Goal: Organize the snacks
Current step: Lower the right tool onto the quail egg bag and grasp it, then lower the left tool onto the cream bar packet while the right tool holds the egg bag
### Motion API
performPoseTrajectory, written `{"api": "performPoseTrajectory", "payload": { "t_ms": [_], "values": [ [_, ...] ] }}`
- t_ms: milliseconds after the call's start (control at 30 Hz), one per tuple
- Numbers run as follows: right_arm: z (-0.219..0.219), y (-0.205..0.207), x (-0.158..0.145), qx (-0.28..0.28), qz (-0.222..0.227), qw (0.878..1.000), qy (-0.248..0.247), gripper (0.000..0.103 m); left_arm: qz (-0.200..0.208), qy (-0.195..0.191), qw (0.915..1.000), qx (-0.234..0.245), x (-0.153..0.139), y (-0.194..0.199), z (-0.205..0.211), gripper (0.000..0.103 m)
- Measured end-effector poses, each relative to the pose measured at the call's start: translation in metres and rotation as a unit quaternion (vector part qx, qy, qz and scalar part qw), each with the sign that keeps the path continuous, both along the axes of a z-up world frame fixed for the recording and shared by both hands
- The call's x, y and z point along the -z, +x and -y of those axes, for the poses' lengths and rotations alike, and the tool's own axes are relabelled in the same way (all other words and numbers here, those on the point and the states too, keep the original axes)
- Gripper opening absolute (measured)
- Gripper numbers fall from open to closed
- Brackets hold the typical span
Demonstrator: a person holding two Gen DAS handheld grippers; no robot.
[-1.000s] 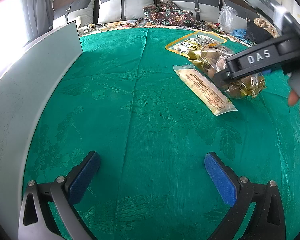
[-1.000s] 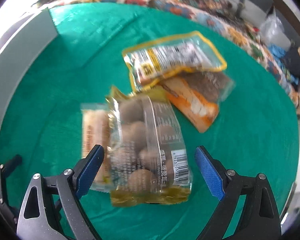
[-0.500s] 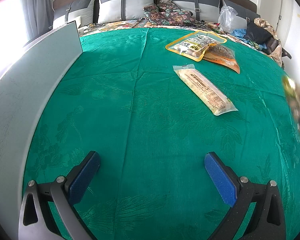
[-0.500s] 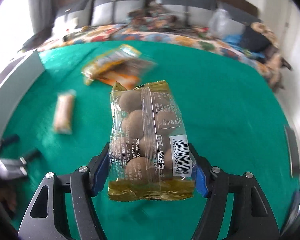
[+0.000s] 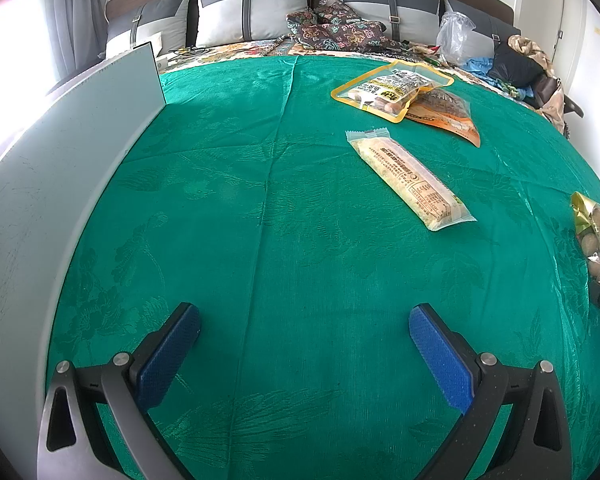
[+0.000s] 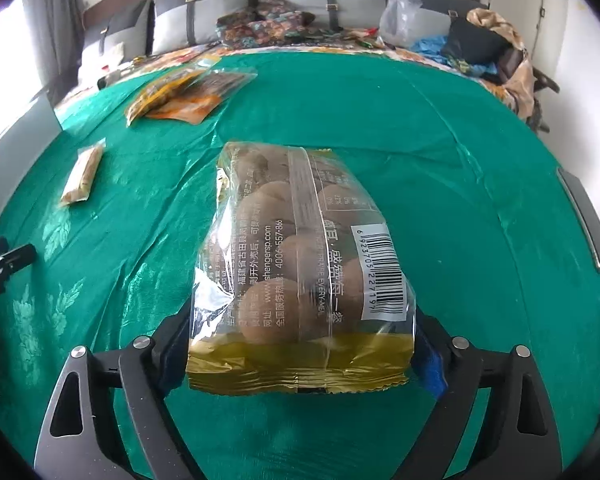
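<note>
The right gripper (image 6: 300,352) has a clear bag of round brown snacks (image 6: 300,264) standing between its two blue-padded fingers, the bag's gold bottom seam nearest the camera. Its jaws have just been opening wider, and they now stand far apart; whether the pads press on the bag or only flank it cannot be told, because the bag hides them. The bag sits low over a green cloth (image 6: 460,200) spread on a bed.

The left gripper (image 5: 304,344) hangs open and empty over bare cloth. Farther off lie a long pale bar in a clear wrapper (image 5: 410,178) and a yellow-edged pouch (image 5: 392,90) overlapping an orange packet (image 5: 446,114).

What could go wrong: with the jaws this wide, the tall bag may tip forward or slump sideways — it is soft, slippery film around loose round pieces. A quick pull back could snag the seam and drag the bag askew.
</note>
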State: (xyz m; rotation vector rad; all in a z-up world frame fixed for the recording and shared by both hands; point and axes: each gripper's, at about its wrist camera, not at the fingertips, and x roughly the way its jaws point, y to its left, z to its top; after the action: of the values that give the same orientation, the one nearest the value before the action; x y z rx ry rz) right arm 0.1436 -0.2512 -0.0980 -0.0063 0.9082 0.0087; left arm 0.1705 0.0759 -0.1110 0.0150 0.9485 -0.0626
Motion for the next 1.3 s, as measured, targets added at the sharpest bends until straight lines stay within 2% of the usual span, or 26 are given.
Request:
{"api": "performPoseTrajectory", "payload": {
  "t_ms": [67, 133, 200, 267, 300, 367, 433, 500, 533, 600, 633, 733, 833, 933, 1000, 1033, 1067, 1133, 1200, 1233, 1300],
  "values": [
    [0.001, 0.0, 0.0, 0.0, 0.0, 1.0, -0.001, 0.091, -0.001, 0.0, 1.0, -0.002, 0.001, -0.003, 0.001, 0.103],
    [0.001, 0.002, 0.001, 0.0, 0.0, 1.0, -0.001, 0.091, -0.028, -0.003, 0.9996, -0.007, -0.001, -0.002, 0.001, 0.103],
    [0.001, 0.002, 0.001, 0.0, -0.001, 1.0, -0.001, 0.092, -0.051, -0.043, 0.9978, 0.008, -0.01, 0.006, 0.006, 0.102],
    [0.002, 0.001, 0.0, 0.0, -0.001, 1.0, -0.001, 0.092, -0.04, -0.092, 0.9948, 0.018, -0.027, 0.02, 0.014, 0.102],
    [0.001, 0.002, 0.001, 0.0, -0.001, 1.0, -0.001, 0.092, -0.034, -0.1, 0.9942, 0.021, -0.033, 0.029, 0.019, 0.102],
    [0.001, 0.001, 0.0, 0.0, -0.001, 1.0, 0.0, 0.092, -0.041, -0.094, 0.9944, 0.023, -0.038, 0.055, 0.036, 0.102],
    [0.001, 0.002, 0.001, 0.0, -0.001, 1.0, -0.001, 0.092, -0.065, -0.081, 0.9945, 0.017, -0.032, 0.079, 0.049, 0.102],
    [0.001, 0.002, 0.001, 0.0, -0.001, 1.0, -0.001, 0.092, -0.084, -0.046, 0.9954, 0.001, -0.019, 0.1, 0.062, 0.096],
    [0.001, 0.001, 0.0, 0.0, -0.001, 1.0, -0.001, 0.092, -0.088, -0.035, 0.9955, -0.006, -0.015, 0.102, 0.063, 0.082],
    [0.001, 0.002, 0.001, 0.0, -0.001, 1.0, -0.001, 0.092, -0.07, -0.009, 0.9974, -0.016, -0.013, 0.104, 0.064, 0.053],
    [0.001, 0.002, 0.001, 0.0, -0.001, 1.0, -0.001, 0.092, -0.057, -0.008, 0.9983, -0.008, -0.015, 0.099, 0.061, 0.029],
    [0.001, 0.001, 0.0, 0.0, -0.001, 1.0, -0.001, 0.092, -0.063, -0.031, 0.9973, 0.021, -0.015, 0.082, 0.05, 0.029],
    [0.002, 0.005, 0.003, 0.0, -0.001, 1.0, 0.0, 0.092, -0.065, -0.023, 0.9963, 0.051, -0.016, 0.043, 0.033, 0.029],
    [0.002, 0.005, 0.003, 0.0, -0.001, 1.0, -0.001, 0.092, -0.066, -0.046, 0.9939, 0.075, -0.018, 0.0, 0.01, 0.03],
    [0.003, 0.005, 0.003, 0.0, -0.001, 1.0, -0.001, 0.092, -0.06, -0.032, 0.9953, 0.069, -0.016, -0.017, 0.001, 0.045],
    [0.002, 0.005, 0.003, 0.0, -0.001, 1.0, 0.0, 0.092, -0.055, -0.022, 0.9962, 0.063, -0.015, -0.021, -0.003, 0.067],
    [0.002, 0.005, 0.003, 0.001, -0.001, 1.0, 0.0, 0.092, -0.048, -0.016, 0.9973, 0.053, -0.014, -0.023, -0.007, 0.082],
    [0.002, 0.005, 0.003, 0.001, -0.001, 1.0, 0.0, 0.092, -0.041, -0.009, 0.9986, 0.032, -0.009, -0.019, -0.015, 0.084],
    [0.002, 0.005, 0.003, 0.001, -0.001, 1.0, 0.0, 0.092, -0.023, 0.007, 0.9994, 0.024, -0.004, -0.018, -0.016, 0.093],
    [0.002, 0.005, 0.003, 0.001, -0.001, 1.0, 0.0, 0.092, -0.012, 0.008, 0.9997, 0.02, -0.002, -0.02, -0.017, 0.1],
    [0.002, 0.005, 0.003, 0.001, -0.001, 1.0, 0.0, 0.092, -0.004, 0.002, 1.0, 0.009, 0.0, -0.021, -0.02, 0.103]
  ]
}}
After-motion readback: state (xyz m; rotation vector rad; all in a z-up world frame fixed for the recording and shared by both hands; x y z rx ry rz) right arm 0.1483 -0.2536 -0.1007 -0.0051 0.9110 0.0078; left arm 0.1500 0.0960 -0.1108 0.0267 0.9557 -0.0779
